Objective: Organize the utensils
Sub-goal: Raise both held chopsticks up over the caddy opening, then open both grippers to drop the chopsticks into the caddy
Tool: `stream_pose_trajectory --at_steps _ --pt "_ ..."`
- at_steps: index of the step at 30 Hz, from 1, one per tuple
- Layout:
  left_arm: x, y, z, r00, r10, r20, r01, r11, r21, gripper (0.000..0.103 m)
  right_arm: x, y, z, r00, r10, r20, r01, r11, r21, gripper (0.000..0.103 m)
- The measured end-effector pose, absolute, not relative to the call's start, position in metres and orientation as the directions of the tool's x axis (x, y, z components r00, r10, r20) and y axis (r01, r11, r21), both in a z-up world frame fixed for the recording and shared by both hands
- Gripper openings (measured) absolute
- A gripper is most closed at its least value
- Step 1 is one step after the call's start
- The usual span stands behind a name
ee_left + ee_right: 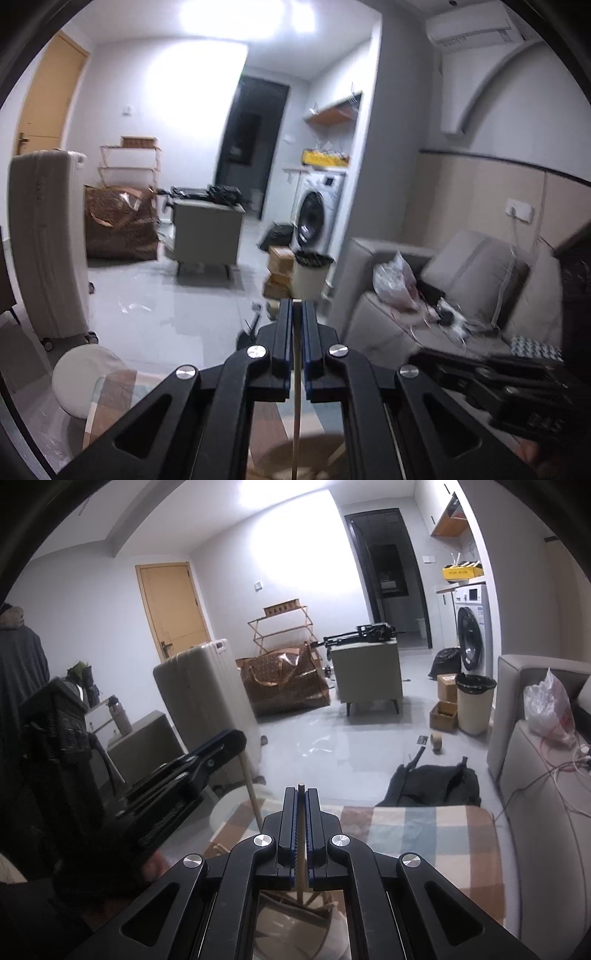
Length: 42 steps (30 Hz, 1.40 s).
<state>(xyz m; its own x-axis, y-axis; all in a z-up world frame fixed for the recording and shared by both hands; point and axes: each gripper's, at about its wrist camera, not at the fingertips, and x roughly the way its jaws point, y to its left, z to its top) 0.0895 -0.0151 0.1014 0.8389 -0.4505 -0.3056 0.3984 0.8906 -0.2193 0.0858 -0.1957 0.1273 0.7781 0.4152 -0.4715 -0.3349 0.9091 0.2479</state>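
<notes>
The left gripper (296, 306) is clamped on a thin wooden stick (295, 387), likely a chopstick, which runs down between its fingers toward a round container (306, 458) blurred below. In the right wrist view, that left gripper (236, 740) sits up and to the left, its stick (249, 786) slanting down. The right gripper (301, 792) pinches another wooden stick (301, 864) between its closed fingers, above the container (295, 912) holding more sticks, on a checked cloth (424, 834).

Two grippers (301, 794); two chopsticks (248, 779); one suitcase (199, 686)
</notes>
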Motion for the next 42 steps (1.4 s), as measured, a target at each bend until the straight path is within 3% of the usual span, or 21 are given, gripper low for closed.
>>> stream_pose_trajectory --at_steps 6,11,15,16,19,27,32,34,42 --pt "0.084 -0.013 0.1 0.748 -0.516 -0.417 0.461 0.856 -0.233 0.0 0.083 -0.191 0.118 0.747 0.435 -0.502 -0.332 0.899 0.286 0.006" --pt "0.082 -0.013 0.096 0.64 -0.567 -0.518 0.491 0.821 -0.292 0.001 0.075 -0.202 0.111 0.735 0.421 -0.532 -0.28 0.902 0.328 0.03" --pt "0.075 -0.022 0.102 0.625 -0.536 -0.568 0.491 0.835 -0.248 0.003 0.061 -0.21 0.11 0.741 0.405 -0.536 -0.253 0.908 0.335 0.034" --pt "0.075 -0.023 0.102 0.62 -0.529 -0.579 0.485 0.839 -0.247 0.009 0.057 -0.212 0.109 0.742 0.401 -0.538 -0.246 0.908 0.338 0.034" --pt "0.079 -0.022 0.099 0.604 -0.496 -0.624 0.441 0.86 -0.256 0.047 0.041 -0.22 0.111 0.756 0.375 -0.537 -0.213 0.916 0.34 0.036" --pt "0.046 -0.016 0.105 0.638 -0.396 -0.66 0.374 0.909 -0.184 0.053 0.005 -0.242 0.108 0.766 0.34 -0.545 -0.131 0.913 0.386 0.041" --pt "0.008 -0.006 0.103 0.723 -0.271 -0.636 0.237 0.961 -0.14 0.077 -0.019 -0.241 0.106 0.779 0.343 -0.526 -0.14 0.912 0.387 0.061" --pt "-0.006 -0.004 0.097 0.743 -0.215 -0.634 0.177 0.976 -0.124 0.084 -0.026 -0.239 0.102 0.775 0.345 -0.529 -0.143 0.912 0.384 0.064" --pt "-0.029 0.004 0.057 0.716 -0.115 -0.688 0.029 0.99 -0.135 0.09 -0.05 -0.224 0.074 0.724 0.346 -0.597 -0.164 0.927 0.338 0.079"
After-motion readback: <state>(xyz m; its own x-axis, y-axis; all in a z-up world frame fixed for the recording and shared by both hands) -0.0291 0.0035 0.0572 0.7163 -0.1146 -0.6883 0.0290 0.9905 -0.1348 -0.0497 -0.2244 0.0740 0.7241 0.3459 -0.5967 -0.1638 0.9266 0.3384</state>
